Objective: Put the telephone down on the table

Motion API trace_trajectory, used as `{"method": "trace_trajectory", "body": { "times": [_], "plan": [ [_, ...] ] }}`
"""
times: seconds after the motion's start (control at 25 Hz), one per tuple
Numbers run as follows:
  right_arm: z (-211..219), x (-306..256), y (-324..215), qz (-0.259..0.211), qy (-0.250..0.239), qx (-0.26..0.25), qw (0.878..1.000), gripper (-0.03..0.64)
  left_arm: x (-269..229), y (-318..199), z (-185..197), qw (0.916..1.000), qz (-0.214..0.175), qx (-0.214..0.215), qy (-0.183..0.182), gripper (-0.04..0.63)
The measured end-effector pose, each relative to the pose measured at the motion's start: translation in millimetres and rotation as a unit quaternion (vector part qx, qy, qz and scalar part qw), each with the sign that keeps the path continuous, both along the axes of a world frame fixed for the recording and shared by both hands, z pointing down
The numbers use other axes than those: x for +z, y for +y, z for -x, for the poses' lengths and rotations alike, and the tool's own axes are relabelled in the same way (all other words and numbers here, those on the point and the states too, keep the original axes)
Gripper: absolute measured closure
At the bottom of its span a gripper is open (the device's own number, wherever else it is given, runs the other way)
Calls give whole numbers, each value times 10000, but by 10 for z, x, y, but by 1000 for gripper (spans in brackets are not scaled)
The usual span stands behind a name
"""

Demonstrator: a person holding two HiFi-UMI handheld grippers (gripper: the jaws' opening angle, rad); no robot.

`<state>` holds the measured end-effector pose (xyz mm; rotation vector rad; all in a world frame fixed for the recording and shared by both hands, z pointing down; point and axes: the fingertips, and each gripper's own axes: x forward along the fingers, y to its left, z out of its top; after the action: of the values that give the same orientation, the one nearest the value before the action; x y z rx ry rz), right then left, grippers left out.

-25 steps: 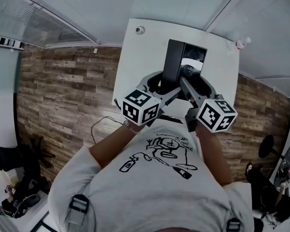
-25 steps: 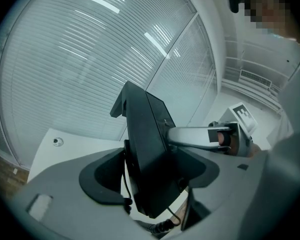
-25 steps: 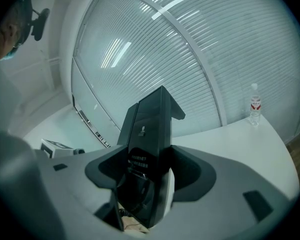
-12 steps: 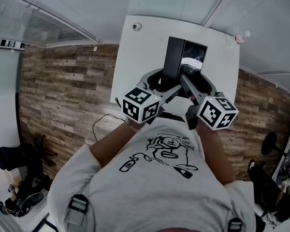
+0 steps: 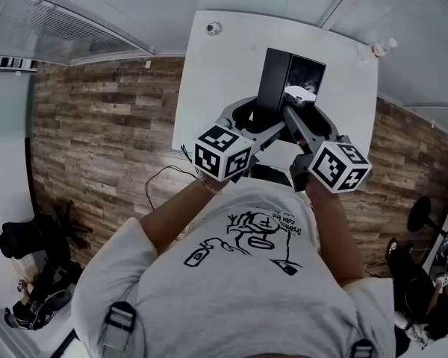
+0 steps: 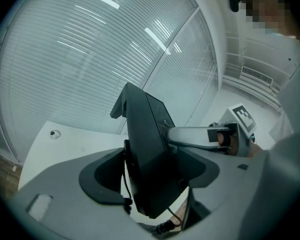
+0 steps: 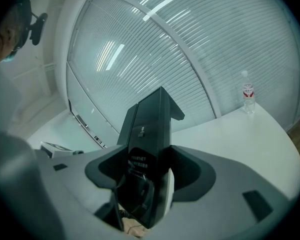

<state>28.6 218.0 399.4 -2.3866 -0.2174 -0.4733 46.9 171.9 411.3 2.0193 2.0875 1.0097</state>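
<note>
The black telephone [image 5: 282,88] stands tall and tilted, held up over the white table [image 5: 224,73] between both grippers. My left gripper [image 5: 260,125] is shut on its left side and my right gripper [image 5: 293,119] on its right side. In the left gripper view the telephone [image 6: 150,154] fills the gap between the jaws of the left gripper [image 6: 151,186], and a coiled cord [image 6: 160,228] hangs below it. In the right gripper view the telephone [image 7: 147,149] sits clamped in the right gripper [image 7: 146,184]. Its underside and the table beneath it are hidden.
A water bottle [image 5: 383,48] stands at the table's far right corner, and it shows as the bottle [image 7: 247,98] in the right gripper view. A small round object [image 5: 214,27] lies at the far left corner. Wood floor [image 5: 97,140] with a loose cable [image 5: 160,189] lies left of the table.
Both grippers keep the same hold on the telephone. The telephone and the grippers have shifted slightly farther out over the table, and the head view has shifted with them.
</note>
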Motion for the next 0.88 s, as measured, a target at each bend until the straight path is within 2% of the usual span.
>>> {"method": "trace_trajectory", "body": {
  "times": [0.44,0.88],
  "plan": [
    [-92,546,-42,35,-244,-89,9997,382,567,-44,-72,9994,-128,-86,-298,281],
    [-120,1188,-9,-125,-314,-139,9993,382,1199,-17,-95,9986,-349,-99,-381,281]
  ]
}}
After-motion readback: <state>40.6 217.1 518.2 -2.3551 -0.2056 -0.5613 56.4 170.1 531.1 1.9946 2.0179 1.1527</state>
